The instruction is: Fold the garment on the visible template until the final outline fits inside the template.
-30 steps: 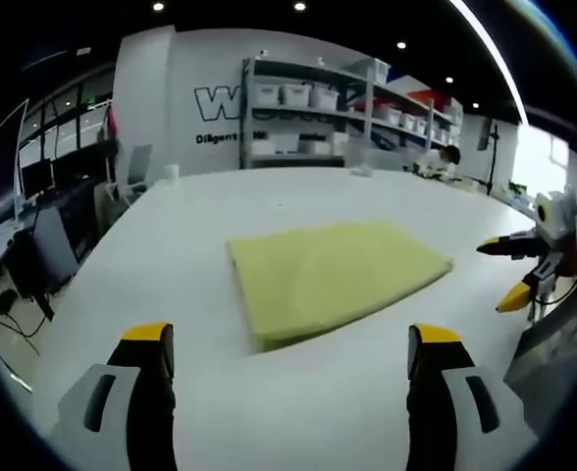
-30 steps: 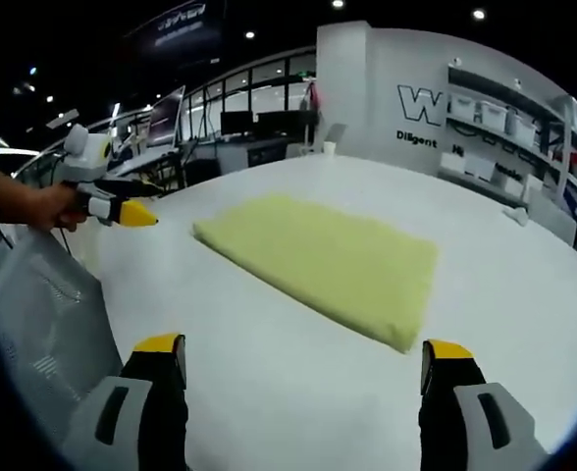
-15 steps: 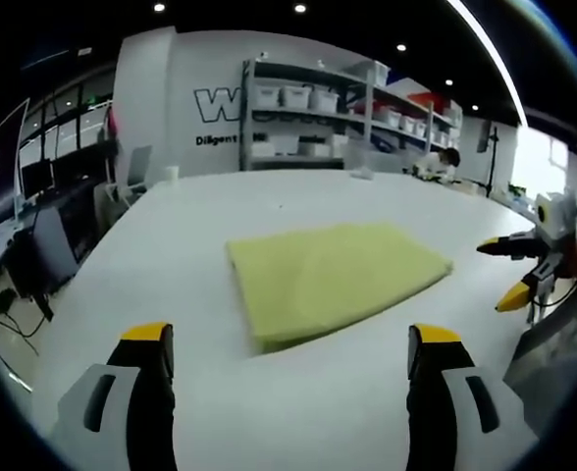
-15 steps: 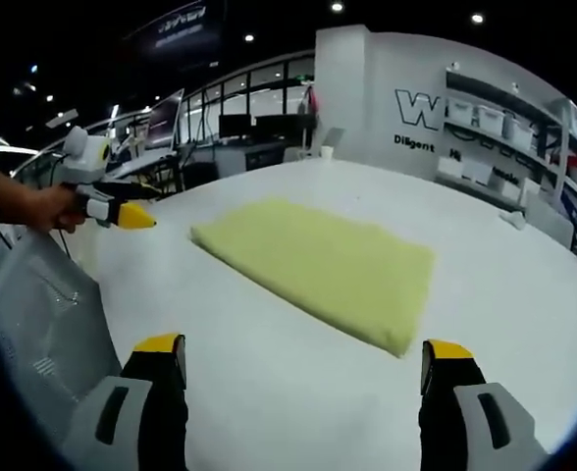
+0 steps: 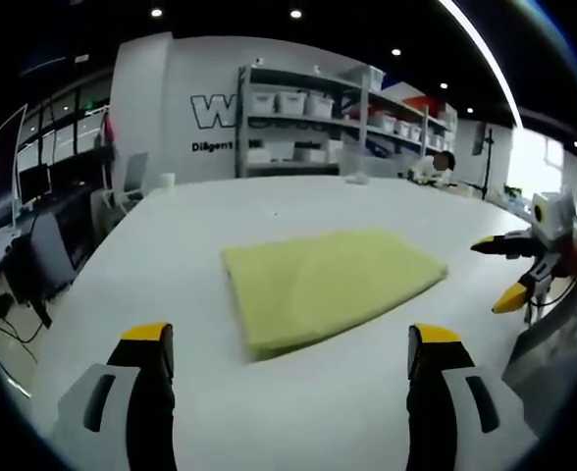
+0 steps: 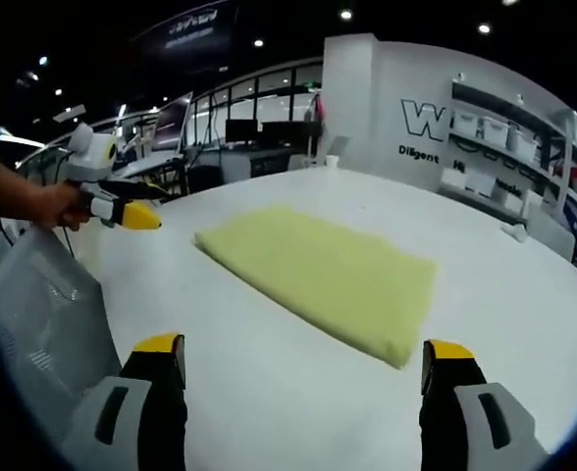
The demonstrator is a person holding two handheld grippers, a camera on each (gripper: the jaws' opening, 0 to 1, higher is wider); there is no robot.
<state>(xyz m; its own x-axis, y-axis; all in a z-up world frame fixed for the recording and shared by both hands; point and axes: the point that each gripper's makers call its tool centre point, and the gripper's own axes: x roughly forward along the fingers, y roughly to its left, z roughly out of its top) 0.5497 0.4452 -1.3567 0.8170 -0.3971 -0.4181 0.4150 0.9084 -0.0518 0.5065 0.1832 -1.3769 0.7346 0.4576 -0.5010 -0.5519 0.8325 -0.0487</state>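
Observation:
A pale yellow garment (image 5: 326,284) lies folded into a flat rectangle on the white table (image 5: 200,226). The same garment (image 6: 323,276) appears in the right gripper view. My left gripper (image 5: 290,365) hovers open over the table, short of the garment's near edge, with nothing between its yellow-tipped fingers. My right gripper (image 6: 298,371) is open too, held back from the garment. From the right side of the left gripper view the right gripper (image 5: 509,273) comes in, open. The left gripper (image 6: 127,208) comes into the right gripper view at the left, held by a hand. No template outline is visible.
Shelving (image 5: 308,123) with white bins stands against the back wall behind the table. A person (image 5: 436,167) sits at the far right. Desks with monitors (image 6: 239,128) are beyond the table. A grey mesh chair back (image 6: 43,314) stands at the near edge.
Both views have shifted slightly as the hands moved; the garment lies as before and both grippers stay open.

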